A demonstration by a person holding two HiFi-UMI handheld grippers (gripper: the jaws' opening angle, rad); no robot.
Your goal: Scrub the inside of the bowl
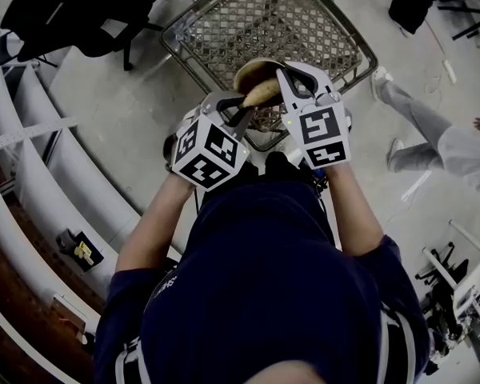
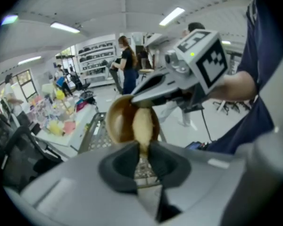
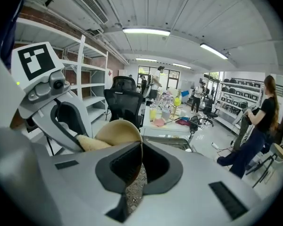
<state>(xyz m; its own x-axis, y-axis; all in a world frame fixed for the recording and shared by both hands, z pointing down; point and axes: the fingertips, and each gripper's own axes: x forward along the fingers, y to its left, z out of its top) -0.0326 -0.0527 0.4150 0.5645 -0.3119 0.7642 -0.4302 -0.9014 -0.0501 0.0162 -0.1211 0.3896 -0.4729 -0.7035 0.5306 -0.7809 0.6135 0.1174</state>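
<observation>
A tan wooden bowl (image 1: 252,72) is held in the air above a wire basket. My right gripper (image 1: 286,80) is shut on the bowl's rim; in the right gripper view the rim (image 3: 132,140) runs between the dark pads. My left gripper (image 1: 252,104) is shut on a pale yellow sponge (image 1: 264,93), which lies against the bowl's inside. In the left gripper view the sponge (image 2: 142,125) stands just past my jaws, in front of the brown bowl (image 2: 117,121), with the right gripper (image 2: 179,76) above it. The right gripper view shows the sponge (image 3: 92,142) in the left gripper's fingers (image 3: 61,121).
A wire mesh basket (image 1: 224,22) stands on the floor below the grippers. White shelving (image 1: 32,158) curves along the left, and a black office chair (image 1: 72,6) is at the top left. A person's legs (image 1: 432,138) are at the right. A cluttered table (image 3: 172,114) is farther off.
</observation>
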